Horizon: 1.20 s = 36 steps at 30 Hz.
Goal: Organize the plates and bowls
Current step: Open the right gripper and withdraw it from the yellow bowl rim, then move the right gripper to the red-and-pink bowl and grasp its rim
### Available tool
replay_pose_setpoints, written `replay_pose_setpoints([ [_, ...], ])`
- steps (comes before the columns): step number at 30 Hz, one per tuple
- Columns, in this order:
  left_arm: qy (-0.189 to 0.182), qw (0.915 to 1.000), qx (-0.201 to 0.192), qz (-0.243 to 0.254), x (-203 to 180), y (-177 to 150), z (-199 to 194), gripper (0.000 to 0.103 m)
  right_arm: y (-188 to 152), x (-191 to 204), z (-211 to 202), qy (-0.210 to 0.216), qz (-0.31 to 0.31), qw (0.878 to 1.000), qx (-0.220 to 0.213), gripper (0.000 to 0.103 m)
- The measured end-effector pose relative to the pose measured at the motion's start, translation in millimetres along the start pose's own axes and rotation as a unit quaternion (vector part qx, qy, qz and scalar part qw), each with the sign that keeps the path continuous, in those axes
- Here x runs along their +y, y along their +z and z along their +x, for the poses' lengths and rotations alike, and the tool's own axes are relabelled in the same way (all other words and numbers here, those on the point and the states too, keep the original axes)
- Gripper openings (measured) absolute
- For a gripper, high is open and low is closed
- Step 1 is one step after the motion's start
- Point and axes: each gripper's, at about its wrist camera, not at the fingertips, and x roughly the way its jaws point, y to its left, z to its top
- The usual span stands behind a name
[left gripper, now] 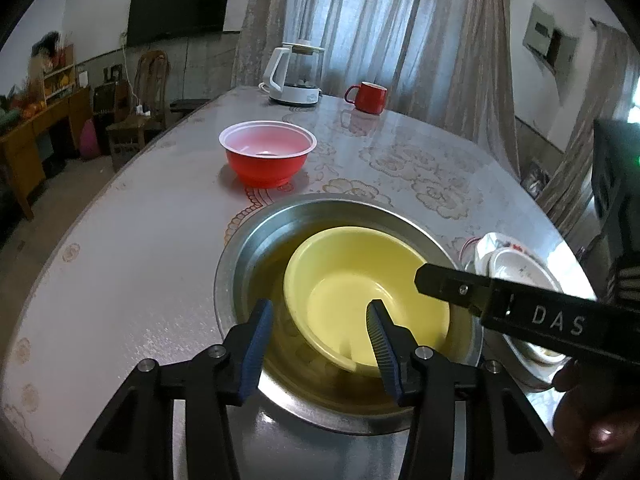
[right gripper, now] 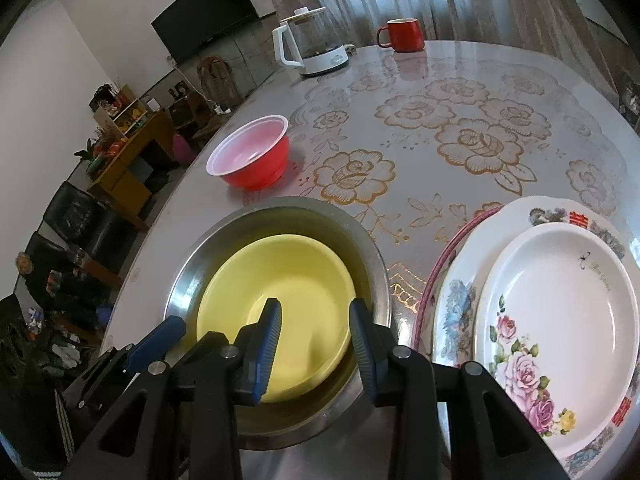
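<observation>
Your left claw [left gripper: 320, 340] and right claw [right gripper: 314, 344] both gape, holding nothing, astride the rim of the yellow bowl [right gripper: 280, 312] nested inside the steel basin [right gripper: 192, 264]. It looks like light, stiff, slick plastic, so pinch the rim.

The surface [right gripper: 460, 92] lies bare between the red bowl [right gripper: 250, 156] and the plate stack [right gripper: 560, 320]. The steel basin [right gripper: 280, 216], filled by a yellow bowl [right gripper: 276, 280], crowds the near edge. A kettle [right gripper: 316, 44] and red mug [right gripper: 402, 34] block the far side.
</observation>
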Motion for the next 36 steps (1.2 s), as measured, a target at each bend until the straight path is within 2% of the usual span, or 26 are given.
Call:
replay_pose_setpoints([
  [4, -0.014, 0.9999, -0.003, -0.009, 2.4, -0.2, -3.4, 0.054, -1.4, -0.4, 0.3, 0.006, 0.001, 1.0, -0.001, 0.035],
  [9, -0.021, 0.9994, -0.026, -0.009, 1.0, 0.6, -12.5, 0.073, -3.4, -2.8, -3.0, 0.017, 0.005, 1.0, -0.003, 0.035],
  [11, -0.014, 0.9988, -0.044, -0.016, 5.1, -0.5, -18.4, 0.085, -3.9, -1.7, -6.7, 0.022, -0.002, 1.0, -0.01, 0.035],
  [12, -0.012, 0.9985, -0.05, -0.021, 7.5, -0.9, -20.2, 0.086, -4.0, 0.0, -9.7, 0.025, -0.01, 1.0, -0.015, 0.035],
  [18, 0.004, 0.9956, -0.059, -0.073, 37.2, 7.5, -23.8, 0.087, 6.3, 9.9, -27.0, 0.036, -0.045, 0.997, -0.043, 0.035],
  [23, 0.024, 0.9924, -0.056, -0.107, 61.7, 19.9, -22.6, 0.087, 30.7, 11.5, -29.7, 0.02, -0.06, 0.997, -0.048, 0.035],
  [26, 0.035, 0.9909, -0.052, -0.119, 72.5, 26.4, -18.9, 0.088, 46.3, 11.9, -25.0, 0.02, -0.068, 0.997, -0.041, 0.035],
  [32, 0.032, 0.9885, -0.047, -0.14, 86.6, 31.3, -12.6, 0.09, 87.1, 14.0, 2.0, 0.013, -0.086, 0.996, -0.018, 0.035],
  [36, 0.035, 0.9886, -0.04, -0.141, 91.7, 35.0, -5.0, 0.09, 113.4, 15.8, 29.2, 0.041, -0.074, 0.996, 0.016, 0.035],
])
